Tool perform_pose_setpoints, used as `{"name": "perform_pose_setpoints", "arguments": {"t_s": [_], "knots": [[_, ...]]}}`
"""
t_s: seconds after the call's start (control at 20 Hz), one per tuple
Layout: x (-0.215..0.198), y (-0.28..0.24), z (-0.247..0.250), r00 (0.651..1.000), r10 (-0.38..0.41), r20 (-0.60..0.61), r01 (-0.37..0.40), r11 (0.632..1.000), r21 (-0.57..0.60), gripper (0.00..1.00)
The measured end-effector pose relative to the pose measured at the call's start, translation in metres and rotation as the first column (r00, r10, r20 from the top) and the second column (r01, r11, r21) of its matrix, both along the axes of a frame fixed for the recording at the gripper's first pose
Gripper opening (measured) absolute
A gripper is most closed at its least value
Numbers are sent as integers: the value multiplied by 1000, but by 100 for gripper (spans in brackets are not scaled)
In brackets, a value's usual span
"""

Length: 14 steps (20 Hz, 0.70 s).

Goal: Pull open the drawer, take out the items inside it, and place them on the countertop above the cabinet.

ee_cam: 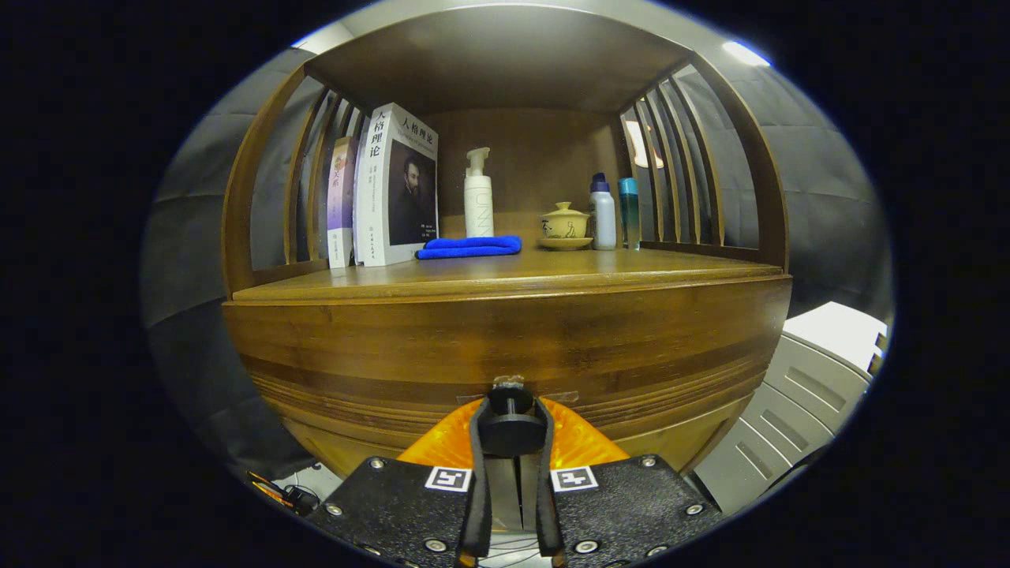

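A wooden cabinet fills the view, its drawer front (505, 339) close ahead and closed flush. A dark round knob (510, 430) juts from the drawer's lower middle. My gripper (510, 434) is shut on the drawer knob, one finger pressing on each side of it. The countertop (600, 272) lies above the drawer, inside an open wooden shelf frame. The drawer's contents are hidden.
On the countertop stand two books (394, 185) at the left, a folded blue cloth (471, 247), a white pump bottle (478, 197), a lidded yellow cup on a saucer (565, 225), a white bottle (604, 213) and a teal bottle (629, 211). A white plastic unit (813, 379) sits right of the cabinet.
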<state>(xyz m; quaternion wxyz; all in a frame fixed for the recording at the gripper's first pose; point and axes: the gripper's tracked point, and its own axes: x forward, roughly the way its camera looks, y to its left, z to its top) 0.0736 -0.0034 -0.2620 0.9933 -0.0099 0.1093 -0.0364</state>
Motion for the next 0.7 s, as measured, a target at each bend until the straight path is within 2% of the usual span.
{"name": "perform_pose_setpoints", "arguments": {"t_s": [0.7], "knots": [[-83, 2, 5, 1000, 0, -9, 0, 1000, -12, 23]]}}
